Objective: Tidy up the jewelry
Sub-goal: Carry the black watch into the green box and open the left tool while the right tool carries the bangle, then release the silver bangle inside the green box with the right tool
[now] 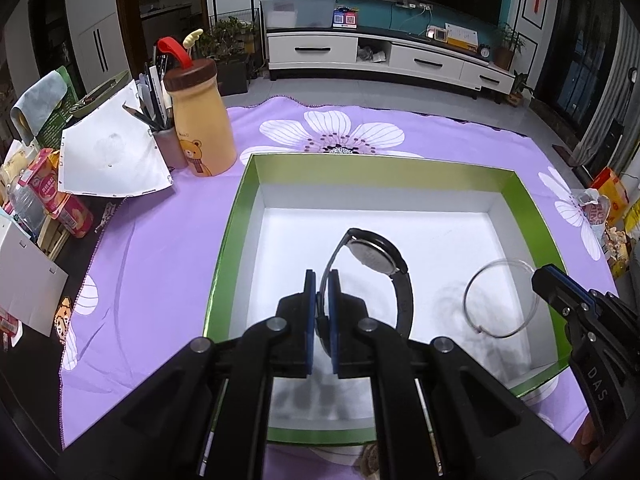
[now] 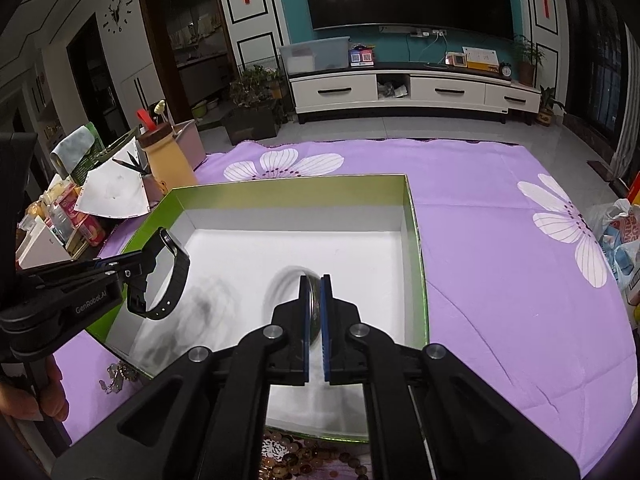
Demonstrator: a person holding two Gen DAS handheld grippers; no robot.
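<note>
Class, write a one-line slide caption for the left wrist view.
Left gripper holds a black watch over the green-rimmed box; right gripper holds a clear bangle.
</note>
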